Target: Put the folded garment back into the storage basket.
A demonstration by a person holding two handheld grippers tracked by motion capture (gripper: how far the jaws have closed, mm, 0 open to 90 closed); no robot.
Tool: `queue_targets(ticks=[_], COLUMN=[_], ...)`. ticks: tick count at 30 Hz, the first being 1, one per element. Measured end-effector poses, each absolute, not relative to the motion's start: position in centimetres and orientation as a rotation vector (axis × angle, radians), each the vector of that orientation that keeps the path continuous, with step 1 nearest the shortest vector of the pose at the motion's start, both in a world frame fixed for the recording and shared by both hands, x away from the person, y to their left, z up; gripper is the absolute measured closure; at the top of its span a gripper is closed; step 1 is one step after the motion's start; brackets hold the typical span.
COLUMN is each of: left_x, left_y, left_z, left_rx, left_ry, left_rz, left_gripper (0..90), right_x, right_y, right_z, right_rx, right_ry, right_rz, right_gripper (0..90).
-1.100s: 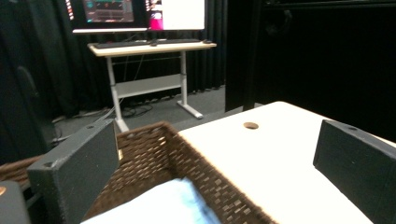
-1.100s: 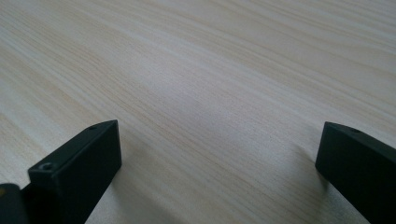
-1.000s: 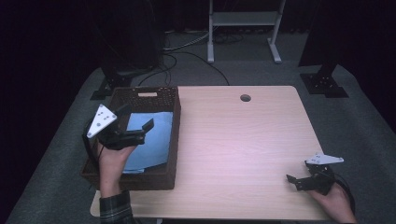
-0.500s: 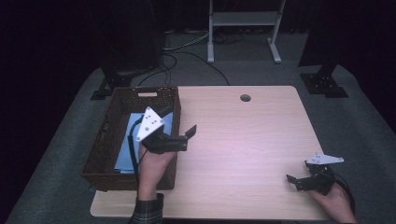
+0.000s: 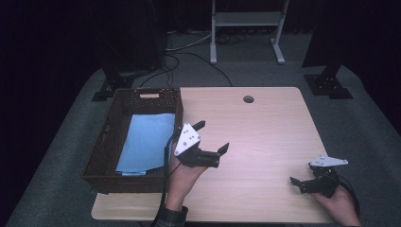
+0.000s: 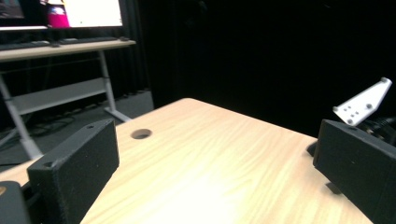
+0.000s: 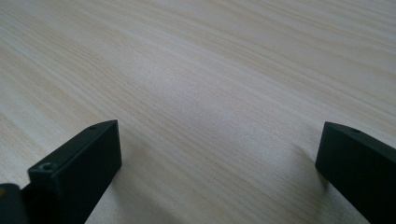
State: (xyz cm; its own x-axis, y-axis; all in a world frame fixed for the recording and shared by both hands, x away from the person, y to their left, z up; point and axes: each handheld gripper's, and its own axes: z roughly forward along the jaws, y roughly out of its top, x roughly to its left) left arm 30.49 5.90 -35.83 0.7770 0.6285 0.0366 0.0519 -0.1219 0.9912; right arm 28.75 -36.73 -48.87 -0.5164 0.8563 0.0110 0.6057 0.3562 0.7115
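Wicker basket [image 5: 109, 142] (blue cloth [image 5: 144, 142] inside), left tongs [image 5: 212, 136] agape

Left gripper [image 6: 217, 163] over a bare wooden table [image 6: 210, 154], its two black jaws spread wide with nothing between them.

A round hole [image 6: 141, 134] sits in the tabletop past the left jaw. The other gripper's [image 6: 366, 105] grey plate shows at the right edge above the right jaw. Far back left stands a desk [image 6: 60, 46] with a lit screen [image 6: 91, 11].
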Motion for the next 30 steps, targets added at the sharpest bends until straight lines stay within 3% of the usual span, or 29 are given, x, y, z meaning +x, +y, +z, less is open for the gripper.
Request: queue_targets(ticks=[15, 30], left_x=[30.3, 29.8], left_y=[2.4, 2.0], left_z=[-41.5, -46.3], left_rx=[1.648, 1.639], left_ry=[0.511, 0.512], left_rz=[0.483, 0.450], left_gripper=[0.0, 0.0], right_x=[28.8, 28.8], right_y=[-36.7, -36.7], right_z=[-48.9, -48.9], right_rx=[1.283, 1.283], right_ry=[2.261, 2.261], right_rz=[0.953, 0.953], right_gripper=[0.0, 0.0])
